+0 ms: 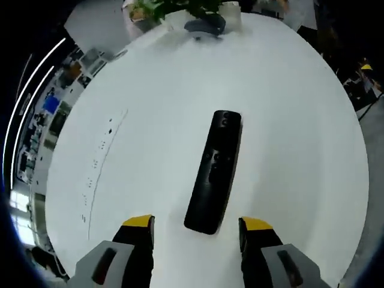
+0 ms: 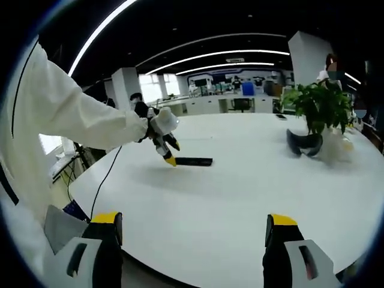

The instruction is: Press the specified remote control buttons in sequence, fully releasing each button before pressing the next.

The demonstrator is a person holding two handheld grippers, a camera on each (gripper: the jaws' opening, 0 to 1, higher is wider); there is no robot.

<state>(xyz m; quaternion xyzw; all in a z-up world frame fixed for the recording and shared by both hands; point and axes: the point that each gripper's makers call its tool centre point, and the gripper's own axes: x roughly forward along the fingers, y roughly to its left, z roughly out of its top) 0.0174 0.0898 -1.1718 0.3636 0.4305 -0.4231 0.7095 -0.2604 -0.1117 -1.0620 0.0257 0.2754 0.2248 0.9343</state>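
Observation:
A long black remote control (image 1: 214, 172) lies flat on the white table (image 1: 150, 108), its button face up and its near end between my left gripper's yellow-tipped jaws. My left gripper (image 1: 197, 226) is open, hovering just above the remote's near end. In the right gripper view the remote (image 2: 193, 161) is a thin dark bar far across the table, with the left gripper (image 2: 167, 153) tilted down at its left end, held by a person's white-sleeved arm (image 2: 78, 120). My right gripper (image 2: 193, 228) is open near the table's front edge, with nothing between its jaws.
A potted green plant (image 2: 320, 105) and a dark curved object (image 2: 303, 144) stand at the far right of the table; the same plant (image 1: 174, 9) and dark object (image 1: 205, 26) sit at the table's far end. A black cable (image 2: 105, 180) hangs off the left edge.

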